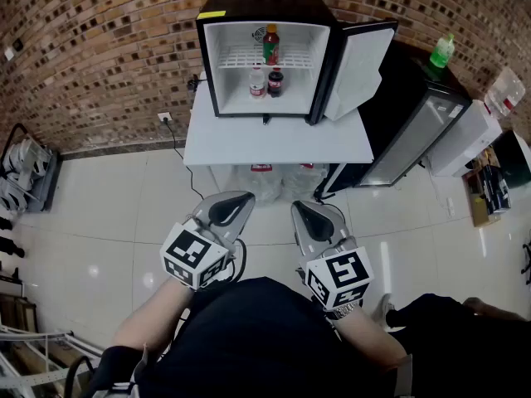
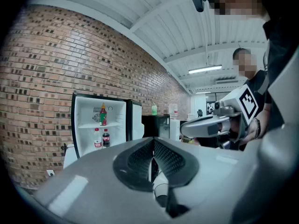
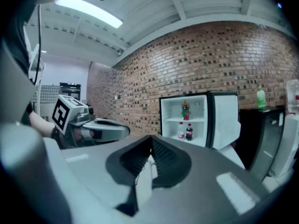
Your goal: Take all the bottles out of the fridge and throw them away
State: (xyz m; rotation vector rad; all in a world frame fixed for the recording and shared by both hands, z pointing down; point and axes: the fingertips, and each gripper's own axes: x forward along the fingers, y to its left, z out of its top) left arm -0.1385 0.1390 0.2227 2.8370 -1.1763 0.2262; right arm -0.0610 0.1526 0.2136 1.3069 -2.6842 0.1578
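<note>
Bottles (image 1: 271, 46) are sitting three strong inside the open fridge (image 1: 207, 65) on the bench (image 1: 274, 143), well ahead of you, so you are likely just carrying the left claw (image 1: 236, 206) and right claw (image 1: 309, 216) closed, empty, aimed there.

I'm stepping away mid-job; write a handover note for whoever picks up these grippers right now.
Left gripper: shut, empty.
Right gripper: shut, empty.
Both are held well short of the fridge, whose door is open.
Inside: red bottle on the upper shelf; clear bottle and dark cola bottle side by side below.
Done: no bottle in hand.
Left: pull out all three and throw them away.
</note>
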